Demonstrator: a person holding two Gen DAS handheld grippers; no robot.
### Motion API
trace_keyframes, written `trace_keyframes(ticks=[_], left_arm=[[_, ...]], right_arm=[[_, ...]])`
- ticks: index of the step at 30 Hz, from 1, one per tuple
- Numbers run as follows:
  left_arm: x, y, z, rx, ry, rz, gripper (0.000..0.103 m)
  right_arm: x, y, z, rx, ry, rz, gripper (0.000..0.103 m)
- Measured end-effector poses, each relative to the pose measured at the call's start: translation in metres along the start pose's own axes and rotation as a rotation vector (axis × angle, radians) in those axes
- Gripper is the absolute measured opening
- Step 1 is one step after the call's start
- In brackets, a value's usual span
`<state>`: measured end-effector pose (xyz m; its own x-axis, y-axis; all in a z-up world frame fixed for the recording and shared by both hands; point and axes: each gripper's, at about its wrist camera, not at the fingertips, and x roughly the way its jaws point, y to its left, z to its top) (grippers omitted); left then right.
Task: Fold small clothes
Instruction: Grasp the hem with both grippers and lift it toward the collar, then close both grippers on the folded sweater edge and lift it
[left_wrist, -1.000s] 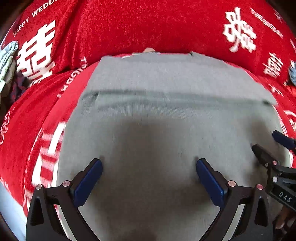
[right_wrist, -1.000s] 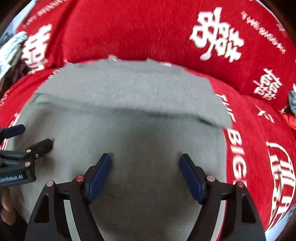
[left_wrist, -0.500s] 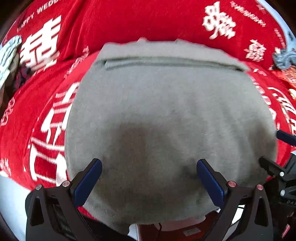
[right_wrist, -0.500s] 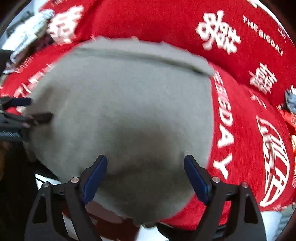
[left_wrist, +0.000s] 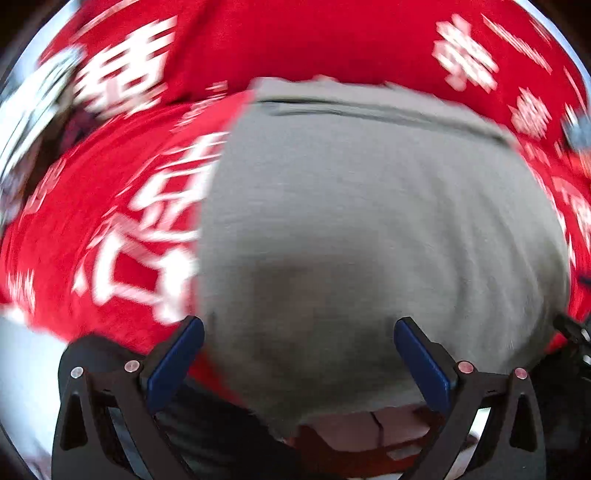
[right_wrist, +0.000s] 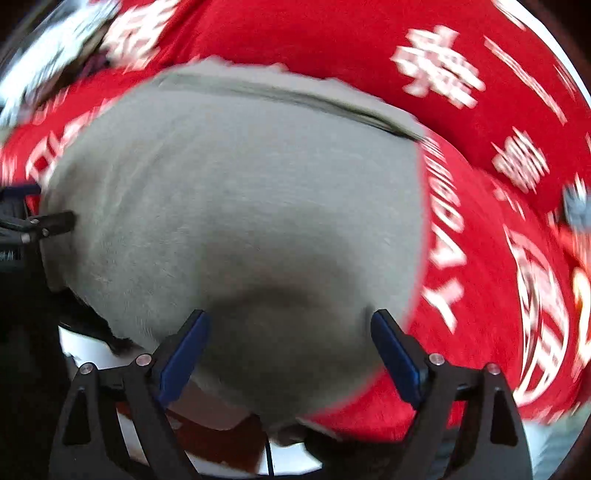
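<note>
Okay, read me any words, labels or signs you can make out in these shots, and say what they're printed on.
"DAY": white letters on the red cloth, right wrist view; the letters above it are smeared.
Large white Chinese-style characters on the same cloth: too blurred to read.
Left wrist view: all print blurred.
Grey garment: no text visible.

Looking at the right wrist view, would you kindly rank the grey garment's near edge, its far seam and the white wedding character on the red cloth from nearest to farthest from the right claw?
1. Grey garment near edge, between the open right claw fingers.
2. Far seam, across the garment's top.
3. White wedding character, upper right on the red cloth.
</note>
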<state>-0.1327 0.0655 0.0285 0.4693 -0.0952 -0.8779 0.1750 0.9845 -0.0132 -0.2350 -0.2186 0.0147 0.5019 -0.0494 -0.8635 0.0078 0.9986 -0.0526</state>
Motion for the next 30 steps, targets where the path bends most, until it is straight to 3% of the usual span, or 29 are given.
trace_keyframes(ticks=[2, 5, 8, 12, 13, 15, 17, 18, 21, 23, 28, 29, 30], left_arm=[[0.011, 0.024, -0.001, -0.082, 0.066, -0.026, 0.103], [0.046, 0.041, -0.005, -0.153, 0.271, -0.117, 0.103], [0.041, 0.024, -0.002, -0.076, 0.239, -0.112, 0.103], [0.038, 0.005, -0.003, -0.009, 0.205, -0.086, 0.095], [0.036, 0.005, -0.003, -0.012, 0.2, -0.092, 0.092], [0.034, 0.008, -0.002, -0.036, 0.195, -0.102, 0.085], [0.03, 0.012, -0.002, -0.057, 0.19, -0.099, 0.074], [0.027, 0.014, -0.003, -0.061, 0.188, -0.096, 0.067], [0.019, 0.016, -0.007, -0.061, 0.185, -0.081, 0.049], [0.012, 0.016, -0.009, -0.059, 0.187, -0.1, 0.029], [0.005, 0.015, -0.008, -0.062, 0.178, -0.111, 0.023], [0.003, 0.015, -0.007, -0.071, 0.177, -0.115, 0.021], [0.0, 0.018, -0.006, -0.071, 0.174, -0.121, 0.011]], right_arm=[[0.0, -0.025, -0.011, 0.121, 0.035, 0.039, 0.09], [0.012, -0.044, -0.024, 0.247, 0.089, 0.129, 0.088], [0.028, -0.039, -0.032, 0.304, 0.139, 0.23, 0.076], [0.033, -0.021, -0.034, 0.265, 0.135, 0.175, 0.076], [0.032, -0.021, -0.033, 0.263, 0.129, 0.176, 0.072], [0.027, -0.02, -0.032, 0.238, 0.113, 0.153, 0.051], [0.024, -0.021, -0.032, 0.222, 0.105, 0.156, 0.017], [0.022, -0.024, -0.031, 0.232, 0.11, 0.181, 0.013], [0.014, -0.023, -0.028, 0.218, 0.085, 0.236, 0.012], [0.003, -0.024, -0.027, 0.217, 0.052, 0.283, 0.01], [-0.019, -0.033, -0.016, 0.215, -0.029, 0.347, 0.008], [-0.024, -0.033, -0.015, 0.217, -0.046, 0.35, 0.007], [-0.029, -0.035, -0.015, 0.217, -0.062, 0.358, 0.007]])
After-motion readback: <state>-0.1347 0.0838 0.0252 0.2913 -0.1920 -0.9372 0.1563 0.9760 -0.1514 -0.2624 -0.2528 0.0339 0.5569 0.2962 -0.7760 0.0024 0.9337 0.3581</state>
